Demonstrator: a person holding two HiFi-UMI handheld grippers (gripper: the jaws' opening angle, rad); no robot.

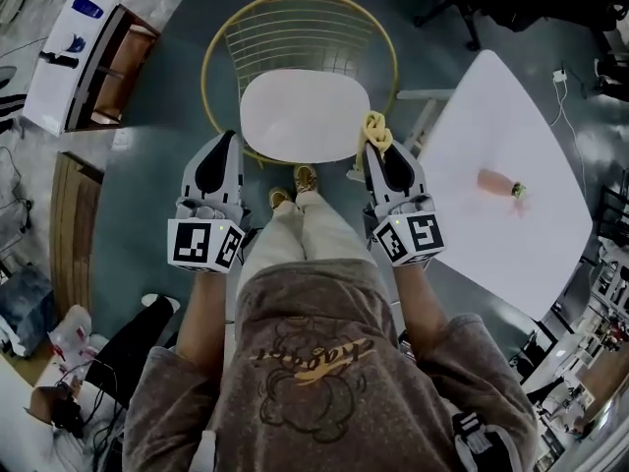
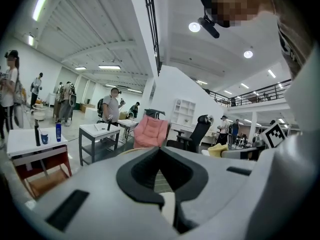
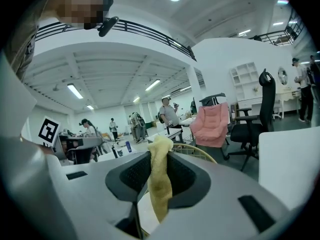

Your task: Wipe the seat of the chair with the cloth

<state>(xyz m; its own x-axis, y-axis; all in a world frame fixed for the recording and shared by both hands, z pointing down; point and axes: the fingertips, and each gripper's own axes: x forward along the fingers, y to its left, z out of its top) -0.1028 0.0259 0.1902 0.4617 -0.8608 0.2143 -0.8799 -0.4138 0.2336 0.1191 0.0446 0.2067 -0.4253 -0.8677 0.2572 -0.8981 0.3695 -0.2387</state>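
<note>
The chair stands in front of me in the head view, with a white oval seat (image 1: 303, 114) and a gold wire back (image 1: 295, 32). My right gripper (image 1: 374, 147) hangs just off the seat's right edge, shut on a yellow cloth (image 1: 373, 126) that bunches out past its tips. In the right gripper view the cloth (image 3: 160, 179) hangs down between the black pads, with the gold chair rim (image 3: 199, 149) behind. My left gripper (image 1: 228, 138) is at the seat's front left edge, jaws shut with nothing between them (image 2: 160, 150).
A white table (image 1: 462, 205) stands close on the right with a small pinkish object (image 1: 496, 182) on it. A low shelf table (image 1: 84, 62) with bottles is at the far left. My feet (image 1: 293, 187) are just before the chair. Several people stand far off.
</note>
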